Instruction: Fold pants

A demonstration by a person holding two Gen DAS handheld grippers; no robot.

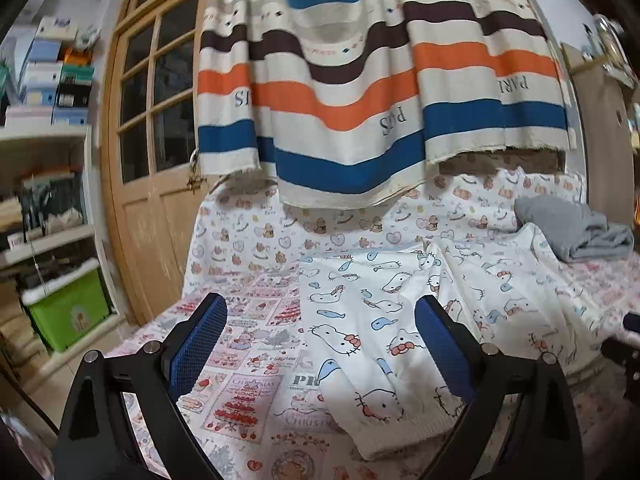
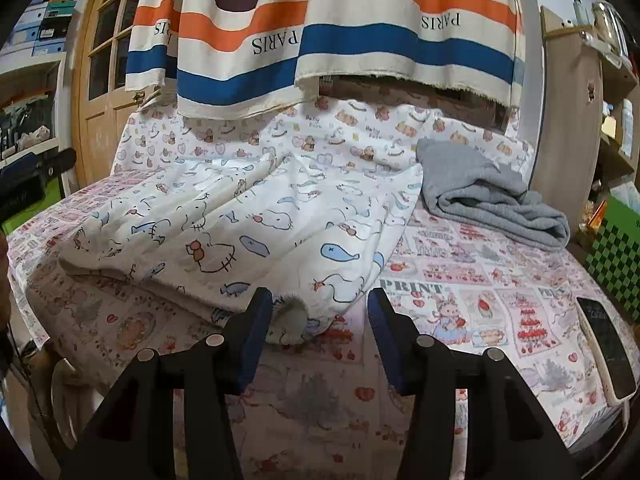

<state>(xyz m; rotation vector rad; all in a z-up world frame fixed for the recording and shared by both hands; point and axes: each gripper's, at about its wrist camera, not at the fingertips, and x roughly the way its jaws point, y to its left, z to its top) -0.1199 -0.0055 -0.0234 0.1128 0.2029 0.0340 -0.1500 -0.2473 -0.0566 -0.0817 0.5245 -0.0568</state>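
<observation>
A bed (image 2: 460, 280) with a cartoon-print sheet carries white cat-print pants (image 2: 248, 216) spread across its middle, below a striped curtain (image 2: 360, 40). A folded grey garment (image 2: 488, 196) lies beside them. The left hand-held gripper (image 1: 320, 344) stands wide over one cuff; the right hand-held gripper (image 2: 320, 328), half open, frames the hem, gripping nothing.

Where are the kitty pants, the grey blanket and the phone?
kitty pants (image 2: 248, 220): right wrist view, middle of the cloth.
grey blanket (image 2: 488, 196): right wrist view, its folded top.
phone (image 2: 606, 340): right wrist view, its dark screen.
</observation>
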